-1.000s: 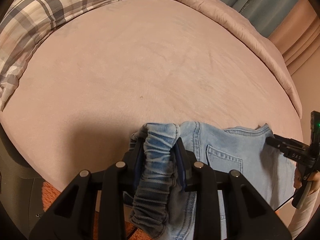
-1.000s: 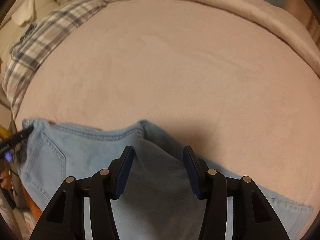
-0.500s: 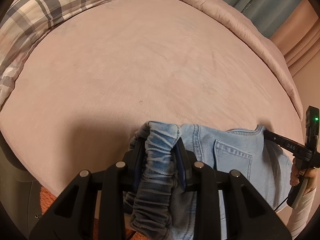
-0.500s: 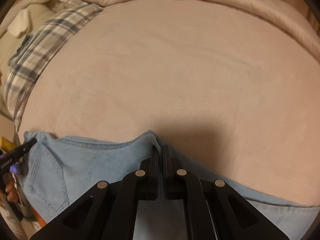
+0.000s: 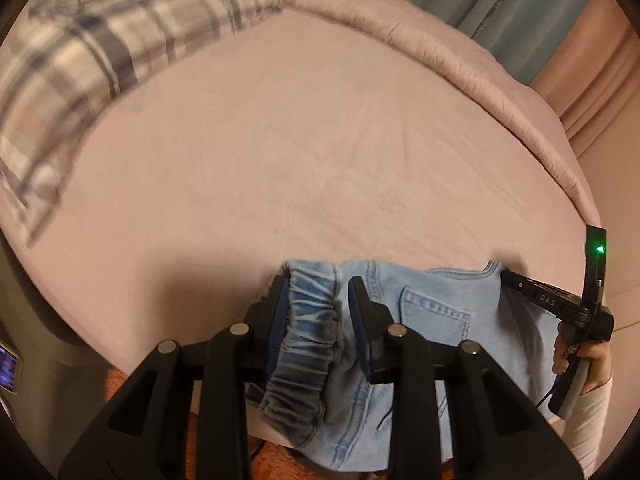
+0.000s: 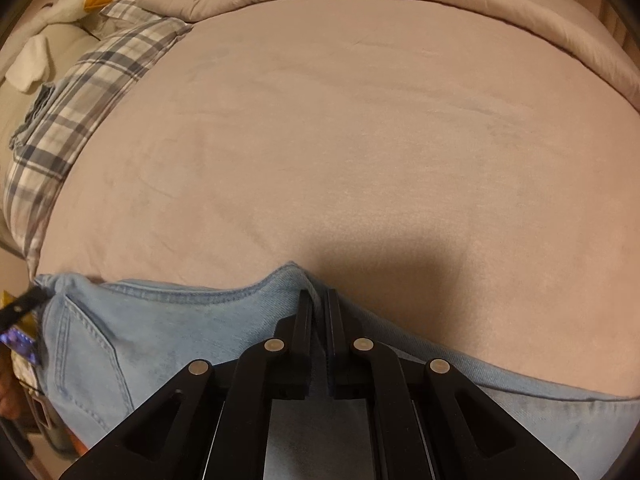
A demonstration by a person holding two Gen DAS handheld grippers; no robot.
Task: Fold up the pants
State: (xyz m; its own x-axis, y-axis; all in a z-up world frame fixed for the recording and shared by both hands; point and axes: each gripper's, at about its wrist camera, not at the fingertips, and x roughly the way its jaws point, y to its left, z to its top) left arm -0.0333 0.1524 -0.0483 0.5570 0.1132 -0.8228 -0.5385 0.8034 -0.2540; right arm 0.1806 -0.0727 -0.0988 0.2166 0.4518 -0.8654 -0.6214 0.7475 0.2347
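While the light blue denim pants (image 5: 436,312) lie at the near edge of the pink bed (image 5: 280,152), the left tool (image 5: 316,304) clamps their gathered elastic waistband (image 5: 312,320). In the right wrist view, the right tool (image 6: 319,312) pinches the pants' hem, its jaws nearly meeting.

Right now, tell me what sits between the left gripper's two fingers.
The jeans' bunched elastic waistband fills the left gripper, shown in the left wrist view.
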